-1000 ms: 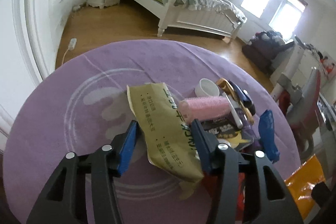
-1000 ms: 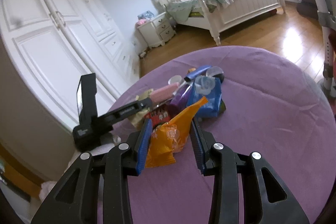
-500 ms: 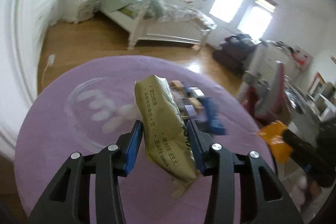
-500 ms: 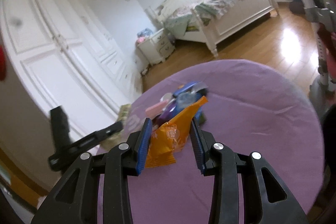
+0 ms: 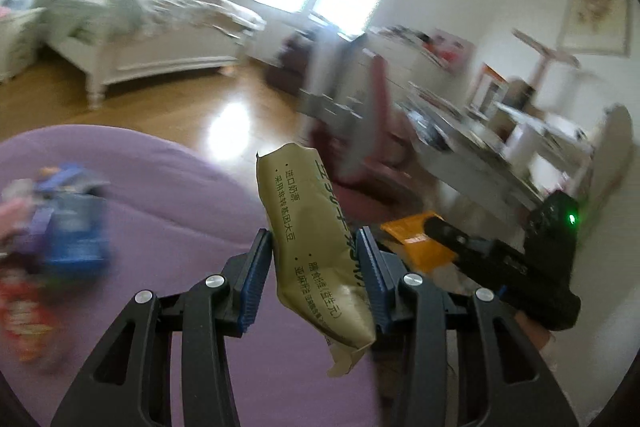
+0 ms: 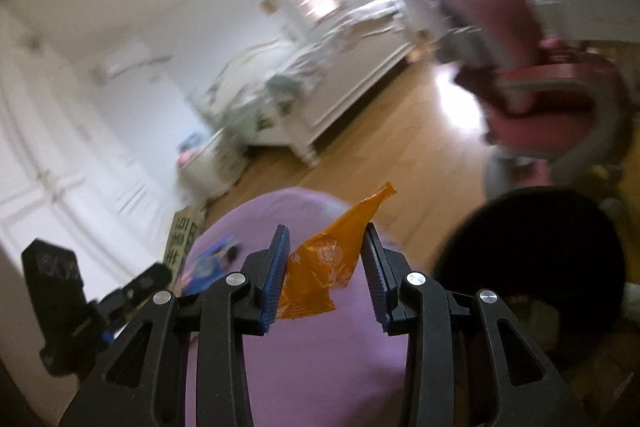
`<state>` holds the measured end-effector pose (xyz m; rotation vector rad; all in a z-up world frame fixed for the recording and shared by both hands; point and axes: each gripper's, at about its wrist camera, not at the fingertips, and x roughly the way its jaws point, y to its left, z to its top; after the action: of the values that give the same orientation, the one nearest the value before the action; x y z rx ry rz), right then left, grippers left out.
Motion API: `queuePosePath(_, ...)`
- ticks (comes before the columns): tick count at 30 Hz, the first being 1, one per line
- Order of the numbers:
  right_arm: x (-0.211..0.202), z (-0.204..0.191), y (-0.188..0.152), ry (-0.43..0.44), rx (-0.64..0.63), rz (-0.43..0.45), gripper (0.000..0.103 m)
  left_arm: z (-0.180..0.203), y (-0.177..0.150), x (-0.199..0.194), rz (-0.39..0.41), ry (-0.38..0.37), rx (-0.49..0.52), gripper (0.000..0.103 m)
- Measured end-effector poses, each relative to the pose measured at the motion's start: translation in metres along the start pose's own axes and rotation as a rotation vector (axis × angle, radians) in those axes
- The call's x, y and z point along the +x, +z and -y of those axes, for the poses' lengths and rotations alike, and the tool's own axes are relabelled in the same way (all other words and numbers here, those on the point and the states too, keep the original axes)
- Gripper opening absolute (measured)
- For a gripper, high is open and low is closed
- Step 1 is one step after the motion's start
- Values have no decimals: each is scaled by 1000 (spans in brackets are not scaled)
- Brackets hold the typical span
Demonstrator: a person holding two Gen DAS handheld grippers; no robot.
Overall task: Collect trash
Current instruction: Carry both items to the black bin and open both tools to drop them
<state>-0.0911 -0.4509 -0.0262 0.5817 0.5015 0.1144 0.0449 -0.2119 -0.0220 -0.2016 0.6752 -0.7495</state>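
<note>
My left gripper (image 5: 316,279) is shut on a tan paper sachet (image 5: 316,239) with printed text and holds it in the air past the edge of the purple rug (image 5: 160,235). My right gripper (image 6: 326,275) is shut on an orange snack wrapper (image 6: 320,263), also lifted. The right gripper and its orange wrapper (image 5: 416,239) show at the right in the left wrist view. A black round bin (image 6: 532,247) sits low at the right in the right wrist view. The remaining pile of wrappers (image 5: 60,227) lies blurred on the rug at the left.
A pink-red chair (image 6: 552,87) stands beyond the bin. A white bed (image 5: 132,39) is at the back left, on a wooden floor (image 5: 180,107). A cluttered desk (image 5: 480,147) runs along the right wall. White wardrobe doors (image 6: 60,167) are at the left.
Both grippers have swung to the right with their wrappers, away from the pile. The rug and pile slid left in view, and the black bin has come into the right wrist view.
</note>
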Motion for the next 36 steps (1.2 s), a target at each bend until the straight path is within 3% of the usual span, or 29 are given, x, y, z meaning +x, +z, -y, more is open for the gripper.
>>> queuePosePath(8, -38, 86, 8, -152, 92, 63, 37, 57, -10, 86, -125, -160, 11, 44)
queuePosePath(16, -43, 135, -1, -204, 158, 62, 38, 71, -25, 120, -214, -174, 31, 44)
queuePosePath(29, -45, 141, -5, -230, 187, 63, 38, 86, -33, 150, -267, -181, 46, 44)
queuePosePath(31, -42, 143, -5, -232, 202, 54, 41, 86, -32, 154, -274, -167, 48, 49)
queuePosePath(32, -41, 146, -4, -237, 210, 45, 41, 86, -32, 156, -279, -150, 53, 56)
queuePosePath(33, -39, 148, -4, -244, 223, 29, 48, 86, -32, 157, -286, -132, 58, 63)
queuePosePath(34, -39, 149, -5, -255, 235, 23, 59, 86, -32, 157, -289, -105, 64, 81)
queuePosePath(35, -39, 150, -5, -266, 244, 28, 64, 86, -32, 156, -284, -86, 64, 90)
queuePosePath(36, -40, 150, -5, -274, 248, 34, 69, 85, -32, 154, -269, -77, 63, 91)
